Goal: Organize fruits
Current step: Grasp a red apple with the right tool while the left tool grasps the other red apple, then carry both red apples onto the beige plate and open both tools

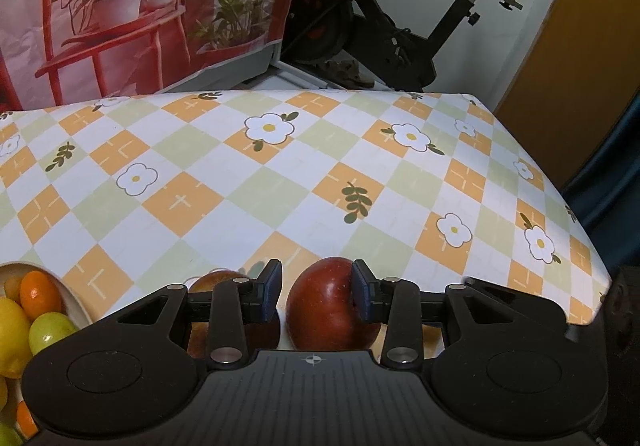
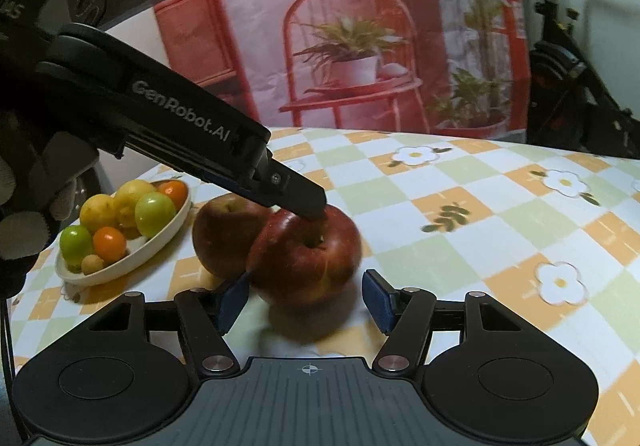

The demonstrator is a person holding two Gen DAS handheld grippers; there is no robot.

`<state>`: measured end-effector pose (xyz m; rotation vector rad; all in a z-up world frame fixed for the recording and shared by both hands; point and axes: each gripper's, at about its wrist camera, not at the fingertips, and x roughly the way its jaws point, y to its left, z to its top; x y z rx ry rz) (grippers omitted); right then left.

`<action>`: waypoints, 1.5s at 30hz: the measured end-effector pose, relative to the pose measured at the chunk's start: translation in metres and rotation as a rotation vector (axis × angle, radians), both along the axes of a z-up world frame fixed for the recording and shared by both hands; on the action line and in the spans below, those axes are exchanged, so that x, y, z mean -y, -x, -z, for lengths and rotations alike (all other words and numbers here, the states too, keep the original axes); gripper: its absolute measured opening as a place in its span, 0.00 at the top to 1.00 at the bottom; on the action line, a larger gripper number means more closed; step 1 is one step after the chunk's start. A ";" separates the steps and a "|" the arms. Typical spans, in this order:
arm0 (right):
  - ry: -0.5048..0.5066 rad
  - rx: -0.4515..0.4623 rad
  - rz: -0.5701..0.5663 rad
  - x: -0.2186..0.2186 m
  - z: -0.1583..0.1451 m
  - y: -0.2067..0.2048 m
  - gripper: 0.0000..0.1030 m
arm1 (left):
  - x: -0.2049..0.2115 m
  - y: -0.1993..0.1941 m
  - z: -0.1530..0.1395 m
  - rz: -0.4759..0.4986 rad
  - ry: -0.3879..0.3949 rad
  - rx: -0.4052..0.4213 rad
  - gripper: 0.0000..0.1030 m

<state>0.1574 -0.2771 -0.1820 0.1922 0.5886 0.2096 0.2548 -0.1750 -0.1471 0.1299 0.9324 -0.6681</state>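
A dark red apple [image 1: 330, 310] [image 2: 304, 258] rests on the checked tablecloth [image 1: 280, 174]. My left gripper [image 1: 317, 271] straddles its top: the right pad touches the skin, and a thin gap shows beside the left pad. In the right wrist view the left gripper [image 2: 311, 209] slants in from the upper left, its tip over the stem dimple. My right gripper [image 2: 306, 282] is open, low at the near side of this apple, with a pad off each flank. A second, paler red apple [image 1: 214, 279] [image 2: 224, 234] leans against the first one's left side.
A white oval dish [image 2: 108, 278] [image 1: 74, 296] at the left holds lemons, green fruits and small oranges. A gloved hand [image 2: 24, 206] grips the left tool. An exercise bike [image 1: 400, 34] and a printed backdrop [image 1: 140, 6] stand beyond the table's far edge.
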 end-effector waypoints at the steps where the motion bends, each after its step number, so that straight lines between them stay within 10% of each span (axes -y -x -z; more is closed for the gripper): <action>1: 0.003 -0.002 -0.007 -0.001 0.000 -0.004 0.41 | -0.002 -0.001 0.000 -0.006 0.004 -0.003 0.60; 45: 0.060 0.000 -0.031 -0.005 -0.018 0.014 0.37 | -0.015 0.014 0.005 0.065 0.104 -0.094 0.72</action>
